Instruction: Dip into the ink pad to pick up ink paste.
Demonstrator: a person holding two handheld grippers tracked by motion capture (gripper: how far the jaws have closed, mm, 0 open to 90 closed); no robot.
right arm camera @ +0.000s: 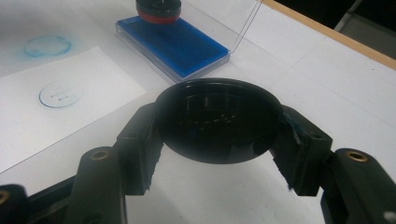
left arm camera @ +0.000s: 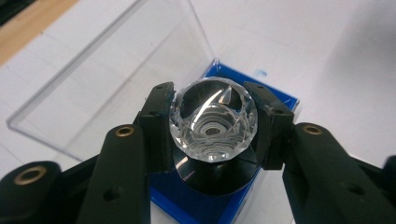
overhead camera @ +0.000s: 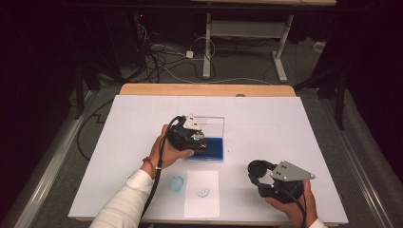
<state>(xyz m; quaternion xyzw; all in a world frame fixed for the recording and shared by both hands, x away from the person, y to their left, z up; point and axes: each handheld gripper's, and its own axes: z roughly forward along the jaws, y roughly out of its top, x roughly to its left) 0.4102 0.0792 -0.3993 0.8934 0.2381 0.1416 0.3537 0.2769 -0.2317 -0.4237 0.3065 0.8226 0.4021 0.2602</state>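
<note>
A stamp with a faceted clear knob (left arm camera: 213,119) and a black base (left arm camera: 215,175) stands on the blue ink pad (overhead camera: 213,150) of an open clear case. My left gripper (overhead camera: 197,140) is shut on that knob, with both pads (left arm camera: 156,123) pressed against its sides. From the right gripper view the stamp (right arm camera: 159,9) shows a red band and rests on the pad (right arm camera: 173,44). My right gripper (overhead camera: 260,171) is shut on a round black cap (right arm camera: 219,121), held just above the table near the front right.
The case's clear lid (overhead camera: 211,124) stands up behind the pad. A white paper sheet (overhead camera: 202,206) with a round blue stamp mark (overhead camera: 202,191) lies at the front. A blue ring smudge (overhead camera: 177,183) is left of it. The wooden table edge (overhead camera: 206,89) runs along the back.
</note>
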